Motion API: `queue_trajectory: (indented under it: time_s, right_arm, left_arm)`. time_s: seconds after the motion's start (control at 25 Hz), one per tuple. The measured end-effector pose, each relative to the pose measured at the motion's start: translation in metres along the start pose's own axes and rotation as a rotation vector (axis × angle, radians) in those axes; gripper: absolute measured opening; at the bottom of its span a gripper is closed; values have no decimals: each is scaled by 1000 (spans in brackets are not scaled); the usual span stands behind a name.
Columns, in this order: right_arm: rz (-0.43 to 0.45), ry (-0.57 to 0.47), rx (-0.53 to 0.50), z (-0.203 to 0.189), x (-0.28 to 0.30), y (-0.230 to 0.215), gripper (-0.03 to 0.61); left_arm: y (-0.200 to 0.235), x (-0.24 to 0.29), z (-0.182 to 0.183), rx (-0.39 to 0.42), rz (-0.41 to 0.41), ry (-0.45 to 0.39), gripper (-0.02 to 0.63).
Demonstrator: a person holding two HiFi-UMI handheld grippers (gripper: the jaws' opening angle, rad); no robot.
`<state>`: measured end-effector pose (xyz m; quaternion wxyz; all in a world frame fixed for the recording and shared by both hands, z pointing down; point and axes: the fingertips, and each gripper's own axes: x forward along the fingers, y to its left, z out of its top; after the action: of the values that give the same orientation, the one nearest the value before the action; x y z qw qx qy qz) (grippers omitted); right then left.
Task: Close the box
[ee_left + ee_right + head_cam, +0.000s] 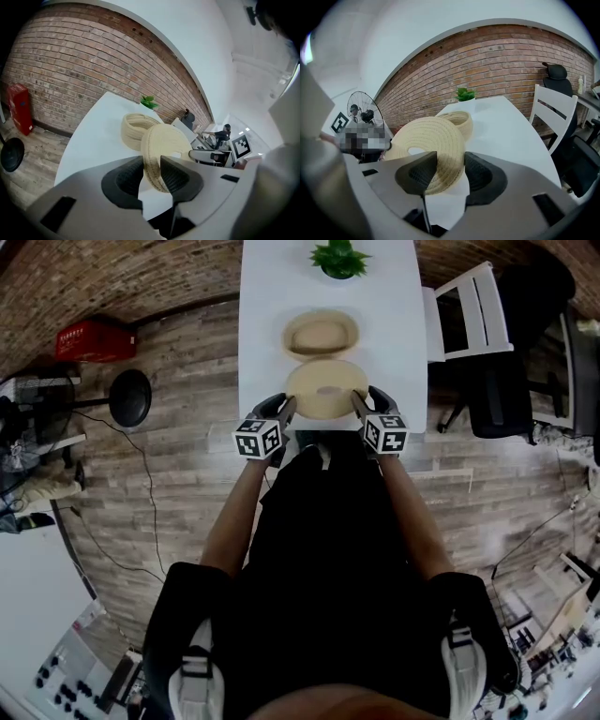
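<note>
grip: I had the left gripper [287,407] and right gripper [359,403] each pinched partway shut on opposite rims of the lid [325,388], to keep it level I guess | lid: hung over the table's [394,315] near edge | box [321,335]: sat open just beyond, short of the plant [338,258]

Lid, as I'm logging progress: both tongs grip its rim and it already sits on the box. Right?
No. The left tongs and right tongs do grip the lid by its rim, but it is not on the box: the head view shows it held nearer the person, the box open beyond it.
</note>
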<state>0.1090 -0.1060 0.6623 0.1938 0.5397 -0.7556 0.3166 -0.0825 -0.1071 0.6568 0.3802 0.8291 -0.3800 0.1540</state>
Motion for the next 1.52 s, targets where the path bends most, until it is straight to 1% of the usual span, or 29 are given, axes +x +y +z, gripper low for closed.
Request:
queue_trajectory:
  time_s: [0.16,0.4,0.72,1.08,1.52]
  right_arm:
    - [34,-10,-5,13,5,-2,184]
    - [79,15,-30,30,19,-10,184]
    - [131,29,-59,62,48,-24,183]
    - [154,50,-79,89,77,-31,183]
    - [162,57,-70,111,104,-35,183]
  left_arm:
    - [-1,1,11,-14,16,-27,123]
    - [0,10,26,-45,65,-44,123]
    - [8,27,57,-89,116,-96,123]
    - [25,46,78,-126,150,-104,123]
    - [44,62,98,-134,166,-96,123]
